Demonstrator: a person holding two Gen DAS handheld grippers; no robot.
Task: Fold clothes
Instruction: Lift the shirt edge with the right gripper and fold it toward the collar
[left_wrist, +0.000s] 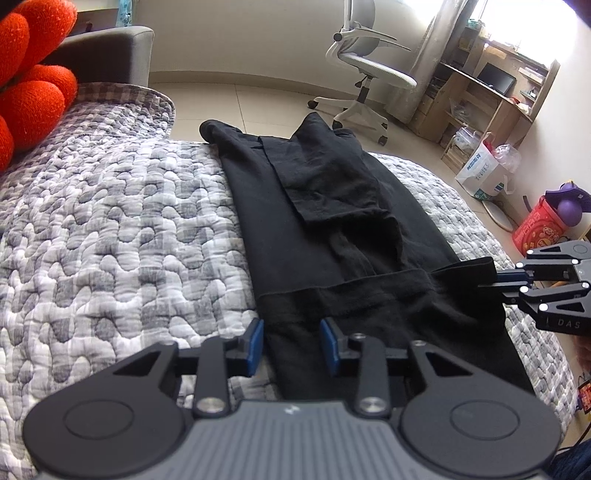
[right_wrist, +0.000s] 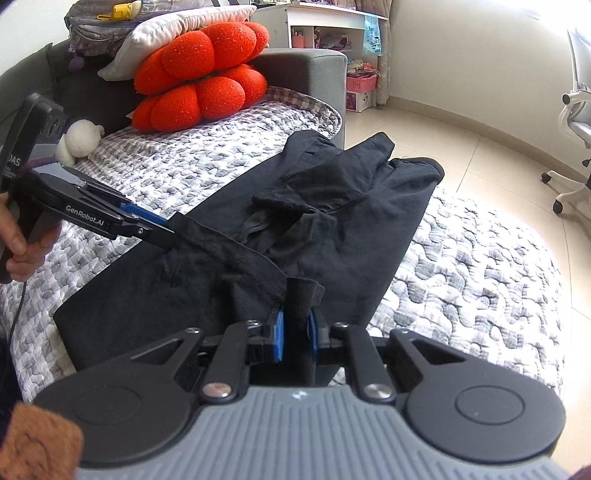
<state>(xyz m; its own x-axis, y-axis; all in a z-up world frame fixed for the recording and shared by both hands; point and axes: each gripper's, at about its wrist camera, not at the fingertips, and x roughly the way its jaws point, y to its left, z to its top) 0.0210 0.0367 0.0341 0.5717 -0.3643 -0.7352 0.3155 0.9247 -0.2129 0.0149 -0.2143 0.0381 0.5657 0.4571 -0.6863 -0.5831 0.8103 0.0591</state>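
A black garment (left_wrist: 332, 229), already folded lengthwise into a long narrow strip with a sleeve laid over its middle, lies flat along the bed, its near hem lifted.

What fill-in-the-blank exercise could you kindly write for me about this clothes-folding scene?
1. The right gripper is shut on a fold of the ___ garment.
2. The pads on its fingers are ___.
3. The office chair stands on the tiled ___.

Missing words: black; blue; floor.
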